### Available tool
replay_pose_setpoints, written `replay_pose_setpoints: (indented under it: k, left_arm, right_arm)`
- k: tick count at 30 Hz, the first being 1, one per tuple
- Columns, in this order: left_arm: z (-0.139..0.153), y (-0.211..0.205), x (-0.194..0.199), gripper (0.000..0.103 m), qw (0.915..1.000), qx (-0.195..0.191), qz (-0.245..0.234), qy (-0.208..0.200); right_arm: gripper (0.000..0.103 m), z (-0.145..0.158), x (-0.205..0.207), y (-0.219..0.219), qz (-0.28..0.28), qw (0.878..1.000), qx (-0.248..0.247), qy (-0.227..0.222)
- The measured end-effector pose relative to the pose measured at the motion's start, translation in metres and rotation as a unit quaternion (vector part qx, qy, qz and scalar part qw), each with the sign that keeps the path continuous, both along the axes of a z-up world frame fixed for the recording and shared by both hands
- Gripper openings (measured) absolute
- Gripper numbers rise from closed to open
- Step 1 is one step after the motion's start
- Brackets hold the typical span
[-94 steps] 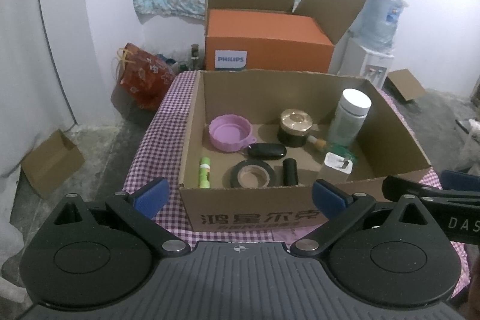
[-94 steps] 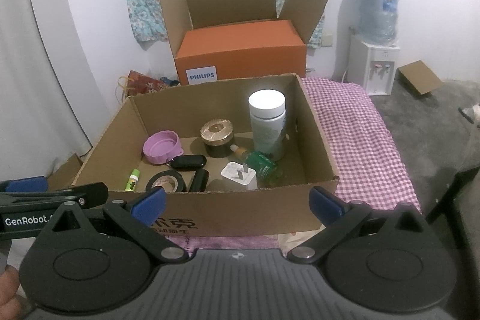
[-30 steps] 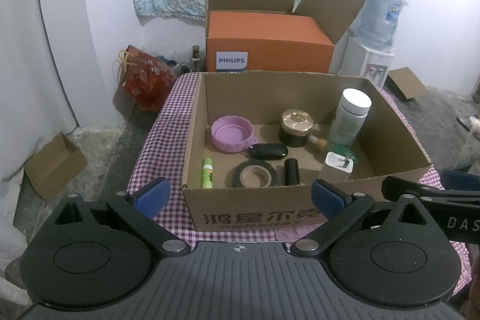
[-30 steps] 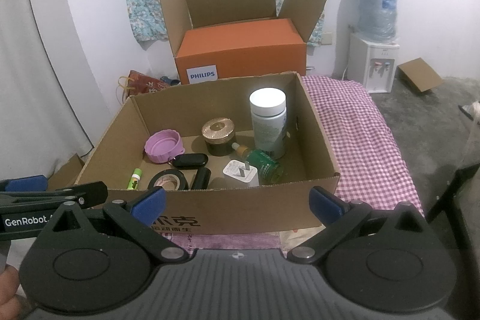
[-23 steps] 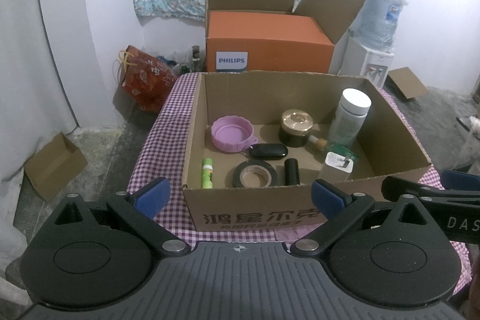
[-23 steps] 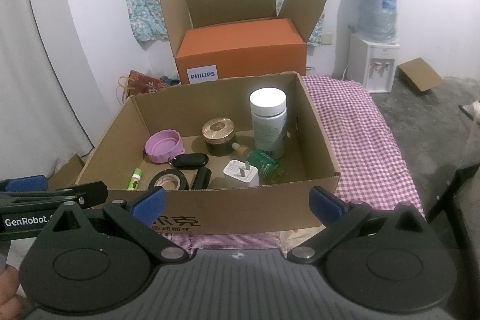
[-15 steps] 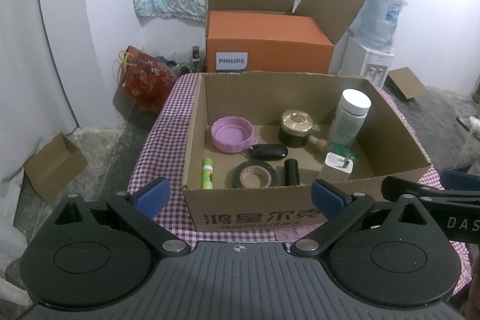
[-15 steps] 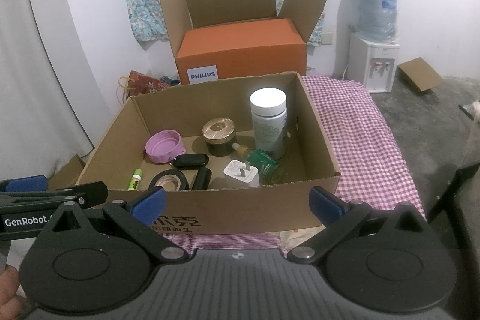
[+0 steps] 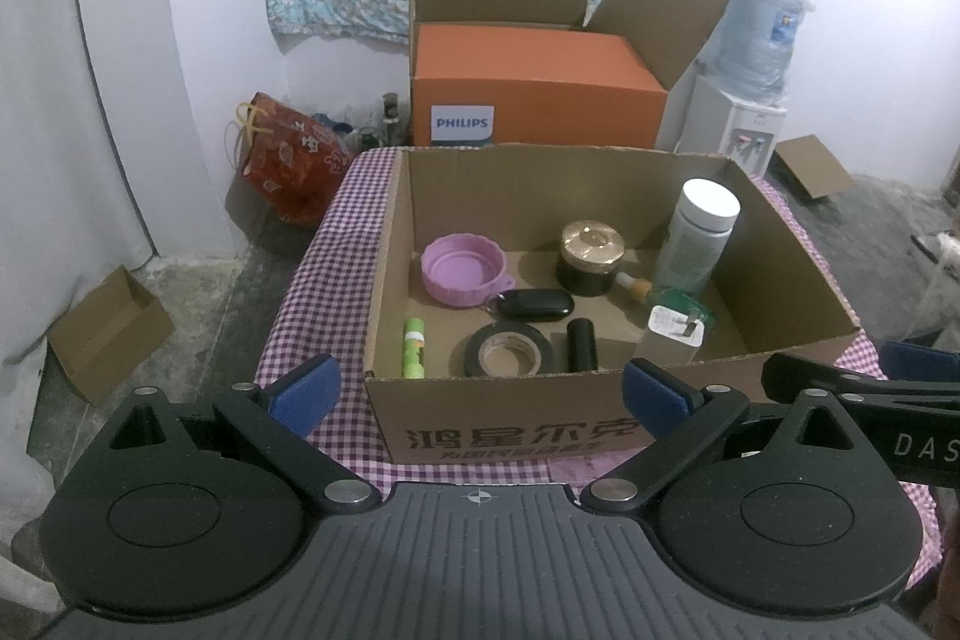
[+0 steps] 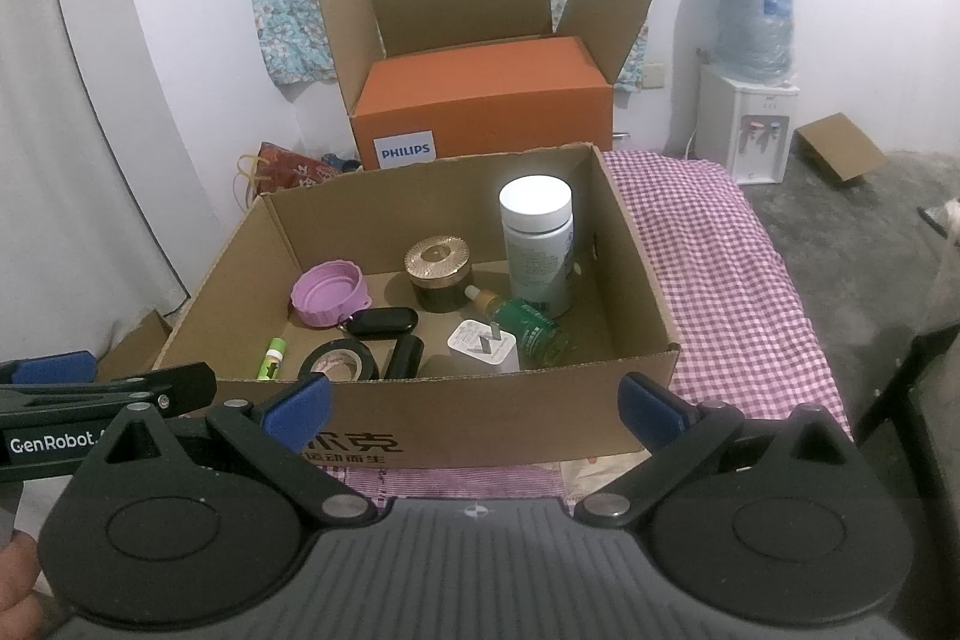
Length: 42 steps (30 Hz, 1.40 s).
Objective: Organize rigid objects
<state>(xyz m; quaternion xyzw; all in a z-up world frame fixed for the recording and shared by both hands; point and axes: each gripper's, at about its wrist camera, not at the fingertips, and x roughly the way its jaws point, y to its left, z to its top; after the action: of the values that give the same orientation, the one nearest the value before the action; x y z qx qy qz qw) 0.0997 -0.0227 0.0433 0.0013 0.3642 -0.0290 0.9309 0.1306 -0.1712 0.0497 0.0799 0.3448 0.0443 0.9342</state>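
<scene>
An open cardboard box sits on a checked cloth and holds several items: a pink lid, a gold-capped jar, a tall white bottle, a black key fob, a tape roll, a green tube, a black cylinder, a white charger and a green bottle. My left gripper and right gripper are both open and empty, held short of the box's near wall.
An orange Philips box stands inside an open carton behind. A water dispenser is at the back right, a red bag at the left, small cartons on the floor. Checked cloth extends right of the box.
Both views shifted very slightly since three seconds ago; nothing in the box moved and both grippers stayed open.
</scene>
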Motion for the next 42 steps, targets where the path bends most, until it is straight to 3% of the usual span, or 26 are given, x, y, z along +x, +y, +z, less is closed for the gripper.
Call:
replay_pose_setpoints:
  k: [42]
  left_arm:
    - [0.0052,0.0018,0.0007,0.101,1.0000,0.003,-0.004,-0.003]
  right_arm:
    - [0.103,0.0006,-0.0016,0.0012,-0.001,1.000,0.003,0.000]
